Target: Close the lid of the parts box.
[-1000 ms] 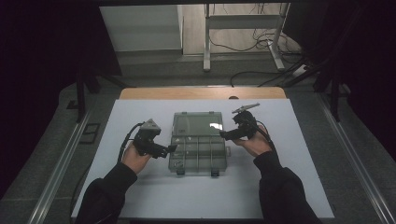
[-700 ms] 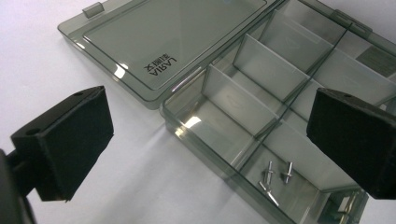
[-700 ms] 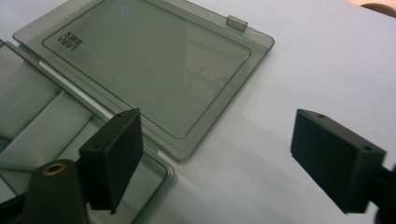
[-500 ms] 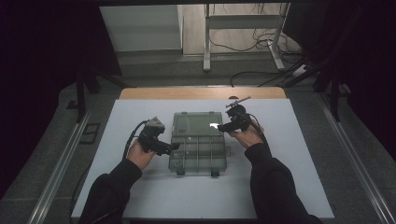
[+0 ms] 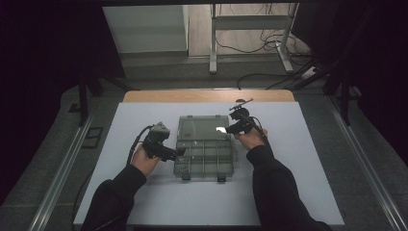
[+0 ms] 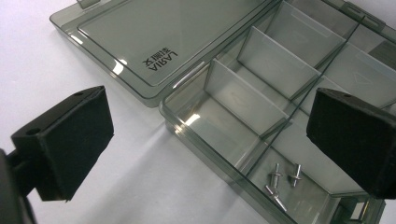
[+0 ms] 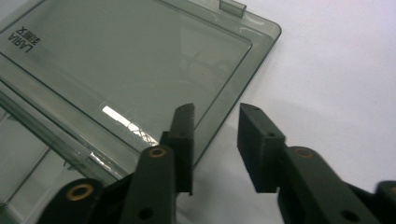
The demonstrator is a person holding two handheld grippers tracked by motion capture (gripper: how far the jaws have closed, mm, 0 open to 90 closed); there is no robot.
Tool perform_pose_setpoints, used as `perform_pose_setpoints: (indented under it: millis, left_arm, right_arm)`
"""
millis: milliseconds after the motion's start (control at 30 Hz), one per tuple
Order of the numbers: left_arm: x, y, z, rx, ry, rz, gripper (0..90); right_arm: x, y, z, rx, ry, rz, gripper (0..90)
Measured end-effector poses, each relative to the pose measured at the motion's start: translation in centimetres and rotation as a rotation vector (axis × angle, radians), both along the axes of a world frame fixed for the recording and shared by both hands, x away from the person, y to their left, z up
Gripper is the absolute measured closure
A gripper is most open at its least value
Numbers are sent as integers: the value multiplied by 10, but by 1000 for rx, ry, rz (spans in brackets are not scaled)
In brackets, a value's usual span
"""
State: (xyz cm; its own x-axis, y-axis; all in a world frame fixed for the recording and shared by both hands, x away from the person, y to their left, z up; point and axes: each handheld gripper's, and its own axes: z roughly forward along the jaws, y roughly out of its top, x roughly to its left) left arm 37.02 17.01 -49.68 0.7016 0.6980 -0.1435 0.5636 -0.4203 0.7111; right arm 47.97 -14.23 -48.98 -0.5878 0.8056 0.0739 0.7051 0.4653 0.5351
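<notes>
A clear grey compartment box (image 5: 204, 161) lies open on the white table, its lid (image 5: 202, 127) folded flat on the far side. Several small metal screws (image 6: 280, 179) rest in one near compartment. My left gripper (image 5: 179, 153) stands open at the box's left side; in the left gripper view (image 6: 215, 126) its pads hang wide apart over the box's corner. My right gripper (image 5: 230, 129) is at the lid's right edge. Its jaws (image 7: 215, 114) have just been closing and straddle the lid's edge (image 7: 224, 107), with a gap still between the pads and nothing pressed.
The white tabletop (image 5: 308, 159) has free room to the right, the left and in front of the box. A wooden strip (image 5: 207, 95) runs along its far edge. Beyond it stand metal frame legs (image 5: 212, 43) and floor cables.
My right gripper has moved left and slightly down to the lid's right edge, and its jaws have narrowed. The left hand and the box have kept still.
</notes>
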Motion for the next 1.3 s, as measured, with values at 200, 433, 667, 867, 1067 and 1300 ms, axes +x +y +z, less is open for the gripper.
perform_pose_setpoints:
  millis: [200, 433, 667, 867, 1067, 1300]
  left_arm:
    - [-1, 1, 0, 3, 1, -1, 8]
    - [-1, 5, 1, -6, -1, 8, 7]
    - [-2, 6, 1, -8, -2, 7, 7]
    - [-2, 9, 1, -22, 2, 15, 8]
    - [-2, 12, 1, -38, 5, 34, 7]
    - [-2, 12, -1, -41, 13, 26, 1]
  right_arm:
    - [4, 5, -3, -28, 17, -21, 739]
    - [7, 5, -2, -11, 56, -60, 776]
    - [10, 8, -1, 33, 82, -77, 834]
    - [8, 17, -1, 12, 67, -55, 859]
    - [12, 20, -2, -3, 42, -49, 808]
    - [24, 31, -6, -25, 44, -70, 805]
